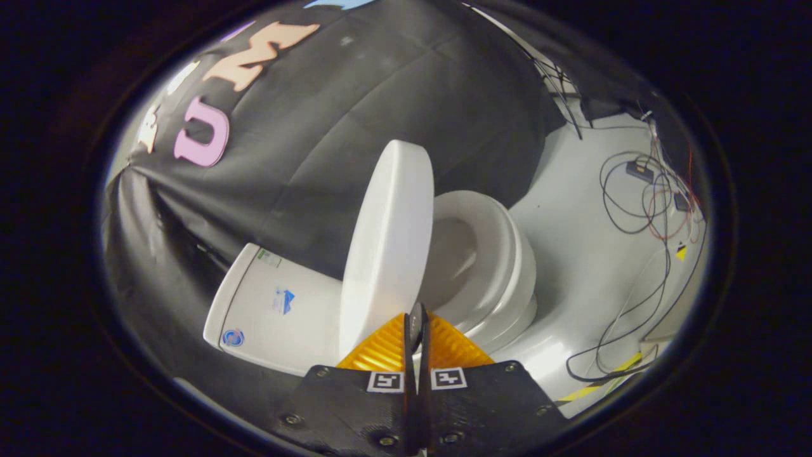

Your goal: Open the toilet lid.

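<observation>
Gripper view: tongs point(417, 330) nearly closed, fingers side by side w/ only a thin slit between, tips right at the lower edge of the toilet lid point(387, 247). Can't tell for sure whether both fingers press on the lid edge; tips overlap it, grip itself hidden.

Lid raised, standing close to upright, tilted a bit toward the tank point(273, 304), white, seen mostly from its outer face. Lower rim just ahead of the fingertips, upper rim up against the black cloth wall point(355, 114).

Seat point(501, 254) down on the bowl point(507, 317), uncovered, opening visible just beside the lid, on the side away from the tank. All white, glossy.

Tank on the other side of the lid, backed against the cloth wall, small stickers on its top face, too small to make out.

Floor point(571, 209) pale grey beyond the bowl. Loose cables point(634, 203) in loops well apart from the toilet, w/ a couple of small dark boxes among them. Yellow-black striped tape point(609, 374) on the floor near the cable ends.
</observation>
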